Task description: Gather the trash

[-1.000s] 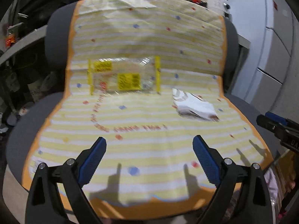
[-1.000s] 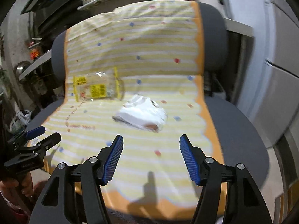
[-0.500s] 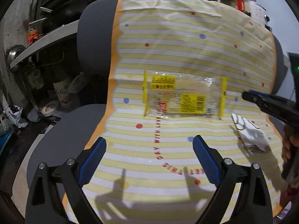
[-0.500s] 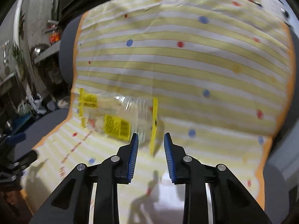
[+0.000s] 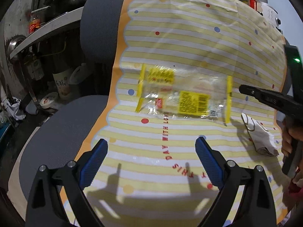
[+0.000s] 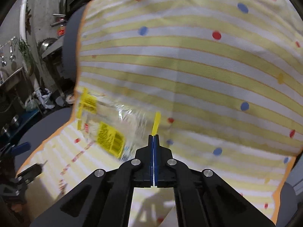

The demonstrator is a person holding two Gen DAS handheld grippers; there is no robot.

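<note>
A clear plastic wrapper (image 5: pixel 183 96) with yellow ends and labels lies on the striped cloth (image 5: pixel 189 37) that covers a grey chair (image 5: pixel 62 128). My right gripper (image 6: pixel 153 136) is shut on the wrapper's (image 6: pixel 106 130) right yellow end, and a strip of that end sticks up past the tips. In the left wrist view the right gripper (image 5: pixel 244 90) reaches in from the right to that end. A crumpled white paper (image 5: pixel 261 140) lies on the seat, right of the wrapper. My left gripper (image 5: pixel 151 141) hangs open in front of the wrapper, apart from it.
A person's hand (image 5: pixel 289 138) holds the right gripper's handle at the right edge. Left of the chair, metal shelves (image 5: pixel 43 30), a bottle (image 5: pixel 61 83) and a tape roll (image 5: pixel 48 101) crowd the floor. The chair's backrest rises behind the wrapper.
My right gripper has closed from nearly shut to fully shut on the wrapper's yellow end. The left gripper has moved in a little closer to the wrapper and stays open.
</note>
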